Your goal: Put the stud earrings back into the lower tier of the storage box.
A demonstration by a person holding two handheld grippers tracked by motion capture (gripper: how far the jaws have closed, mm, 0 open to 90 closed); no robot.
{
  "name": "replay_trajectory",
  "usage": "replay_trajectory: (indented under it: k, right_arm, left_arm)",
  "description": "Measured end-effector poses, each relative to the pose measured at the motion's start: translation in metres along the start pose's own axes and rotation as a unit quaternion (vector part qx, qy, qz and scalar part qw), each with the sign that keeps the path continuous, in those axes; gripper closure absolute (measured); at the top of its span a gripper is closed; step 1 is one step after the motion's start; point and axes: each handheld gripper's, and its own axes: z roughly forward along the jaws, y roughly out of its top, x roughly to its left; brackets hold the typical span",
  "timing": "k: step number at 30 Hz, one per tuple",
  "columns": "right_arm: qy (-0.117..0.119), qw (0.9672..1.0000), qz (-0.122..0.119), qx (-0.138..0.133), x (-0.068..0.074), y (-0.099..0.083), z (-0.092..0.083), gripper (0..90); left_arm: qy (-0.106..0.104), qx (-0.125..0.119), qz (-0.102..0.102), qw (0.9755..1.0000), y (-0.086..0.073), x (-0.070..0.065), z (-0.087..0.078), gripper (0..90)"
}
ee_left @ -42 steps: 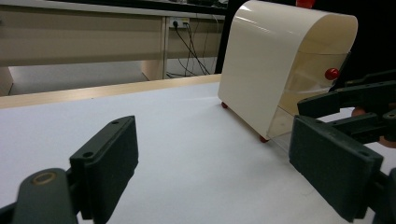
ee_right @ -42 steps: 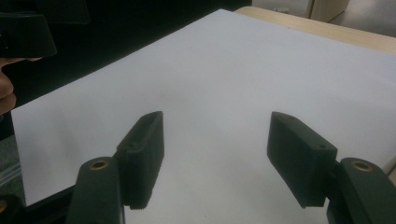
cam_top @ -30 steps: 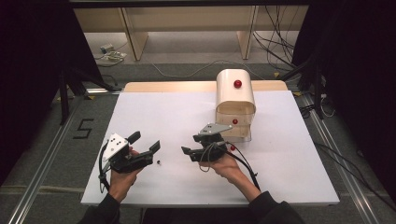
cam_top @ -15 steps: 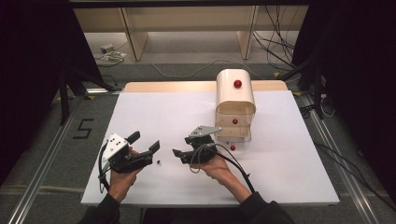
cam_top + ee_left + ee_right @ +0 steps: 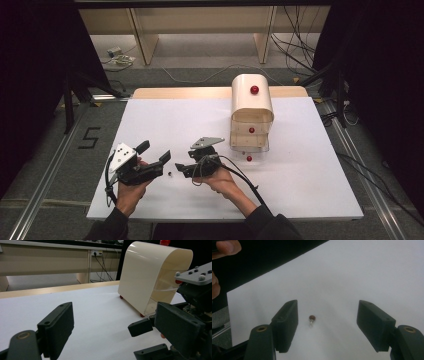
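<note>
Right gripper view: right gripper (image 5: 329, 327) gapes wide and empty around the small red pin (image 5: 312, 318) at 11 o'clock — closing off-centre could flick it away. Left gripper (image 5: 152, 160) is open too, holding nothing.

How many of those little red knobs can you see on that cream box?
3. One red knob sits on the curved top of the cream box at, one on its front at, one low by its base at. Its back is hidden.
</note>
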Motion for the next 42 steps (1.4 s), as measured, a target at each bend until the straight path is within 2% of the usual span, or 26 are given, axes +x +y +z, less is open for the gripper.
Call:
replay_trajectory:
  k: [11,22,26,32,35,42]
  right_arm:
    - [0.002,0.9995,-0.014,0.027,0.006,0.008,0.019,34.0]
    - [0.003,0.9978,-0.031,0.059,0.010,0.006,0.036,37.0]
    - [0.005,0.9971,-0.035,0.067,0.009,0.004,0.043,39.3]
    - [0.007,0.9954,-0.050,0.082,0.011,0.000,0.051,42.7]
    - [0.008,0.9952,-0.048,0.085,0.013,-0.001,0.054,45.2]
    - [0.008,0.9933,-0.060,0.098,0.017,-0.004,0.061,51.3]
  left_arm:
    - [0.005,-0.003,-0.001,1.0000,0.001,0.001,-0.001,15.7]
    - [0.016,-0.010,-0.006,0.9998,0.001,0.002,-0.002,15.7]
    - [0.025,-0.013,-0.012,0.9995,0.001,0.003,-0.003,15.6]
    - [0.029,-0.013,-0.012,0.9994,0.001,0.004,-0.003,15.6]
    - [0.030,-0.013,-0.012,0.9994,0.001,0.004,-0.003,15.6]
    - [0.033,-0.013,-0.012,0.9993,0.001,0.004,-0.003,15.6]
